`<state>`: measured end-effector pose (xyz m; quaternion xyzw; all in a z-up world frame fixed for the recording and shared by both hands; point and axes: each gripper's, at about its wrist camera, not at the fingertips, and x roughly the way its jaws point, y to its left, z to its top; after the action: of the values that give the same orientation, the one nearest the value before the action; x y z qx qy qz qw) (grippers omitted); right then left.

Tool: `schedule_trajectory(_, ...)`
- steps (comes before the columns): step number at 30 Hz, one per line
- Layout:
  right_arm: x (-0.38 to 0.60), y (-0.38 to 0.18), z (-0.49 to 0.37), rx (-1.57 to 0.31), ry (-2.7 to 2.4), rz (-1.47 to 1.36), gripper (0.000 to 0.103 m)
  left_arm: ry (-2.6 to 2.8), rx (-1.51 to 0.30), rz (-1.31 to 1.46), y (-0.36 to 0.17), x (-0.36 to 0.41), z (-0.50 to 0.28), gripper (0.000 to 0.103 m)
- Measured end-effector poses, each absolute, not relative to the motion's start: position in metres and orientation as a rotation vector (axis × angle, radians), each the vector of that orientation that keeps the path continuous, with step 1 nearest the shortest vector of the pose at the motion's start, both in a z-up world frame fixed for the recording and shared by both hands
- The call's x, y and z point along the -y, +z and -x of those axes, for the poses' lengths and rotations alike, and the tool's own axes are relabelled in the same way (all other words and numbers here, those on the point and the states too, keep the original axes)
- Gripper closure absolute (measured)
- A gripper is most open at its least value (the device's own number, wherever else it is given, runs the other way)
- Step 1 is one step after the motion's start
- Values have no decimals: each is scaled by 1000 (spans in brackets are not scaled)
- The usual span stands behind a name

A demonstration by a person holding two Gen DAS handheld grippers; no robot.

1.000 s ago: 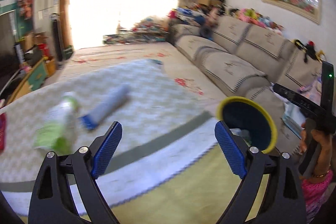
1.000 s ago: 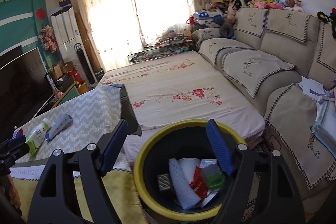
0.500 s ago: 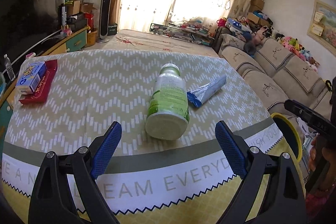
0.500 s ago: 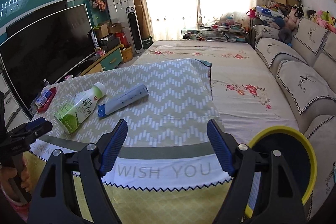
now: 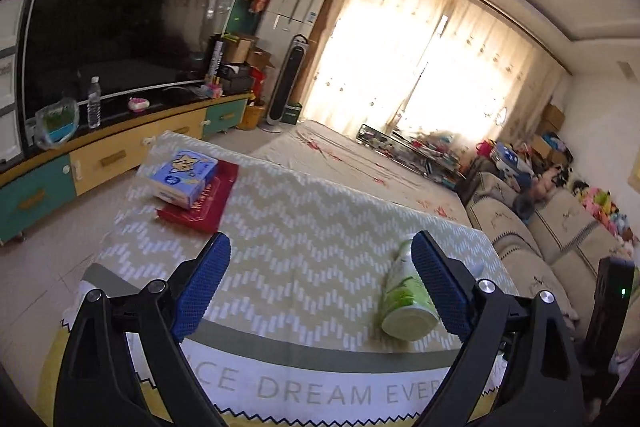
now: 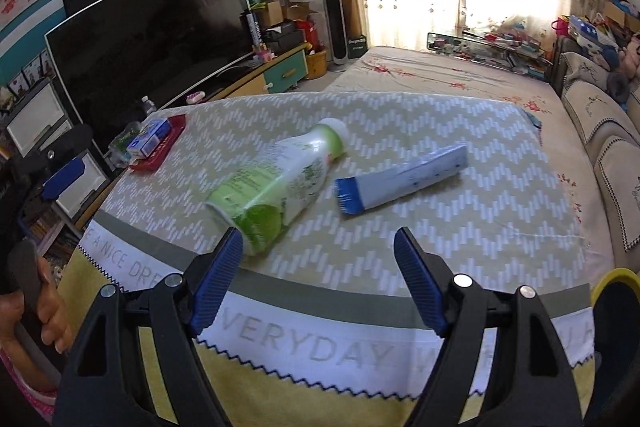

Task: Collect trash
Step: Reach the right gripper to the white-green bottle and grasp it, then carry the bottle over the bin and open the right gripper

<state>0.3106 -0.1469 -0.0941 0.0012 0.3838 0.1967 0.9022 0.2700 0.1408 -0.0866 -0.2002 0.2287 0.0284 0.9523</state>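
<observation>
We take the green-and-white bottle [image 6: 280, 183] as our landmark. It lies on its side on the zigzag cloth [image 6: 460, 227], base toward us and cap pointing away. Just beside it, on the sofa side, lies the blue-and-white tube [image 6: 404, 181]; the two are close, though we cannot tell whether they touch. Well beyond the bottle, toward the television, a tissue pack [image 5: 178, 179] rests on a red box [image 5: 200, 207].

The right gripper [image 6: 318, 275] hovers short of the bottle with its fingers spread wide and nothing between them; the bottle's base sits just ahead of its left finger. The left gripper [image 5: 320, 291] is likewise spread and empty, with the bottle [image 5: 404, 299] partly hidden behind its right finger. The yellow rim of the bin [image 6: 612, 277] shows at the frame edge, on the sofa side of the bottle.

Risks, in our judgement:
- The bottle is round and lies free. A finger that lands on its flank instead of straddling it may set it rolling toward the cloth edge.
- The tube is flat and soft. A shallow pinch may slip off or fold it.
- Closing on the bottle from the tube side may catch both items and drop one.
- Both grippers converge on the same item and may collide.
</observation>
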Motion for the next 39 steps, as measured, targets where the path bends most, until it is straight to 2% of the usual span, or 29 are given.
schedule_trajectory(8,79,-109,-322,-799,354,71,29,105,-486,412,-97,-145,-271,12)
schedule_trajectory(19,66,-128,-352,-819,232,46,30,84,-504,369,-101,-130,-277,12)
schedule_trajectory(21,72,-126,-350,-808,229,56,40,84,-507,376,-103,-133,-278,12)
schedule_trajectory(24,86,-125,-346,-820,237,38,46,90,-509,386,-105,-134,-278,12)
schedule_trajectory(39,89,-127,-351,-849,286,39,47,81,-535,351,-112,-128,-285,12)
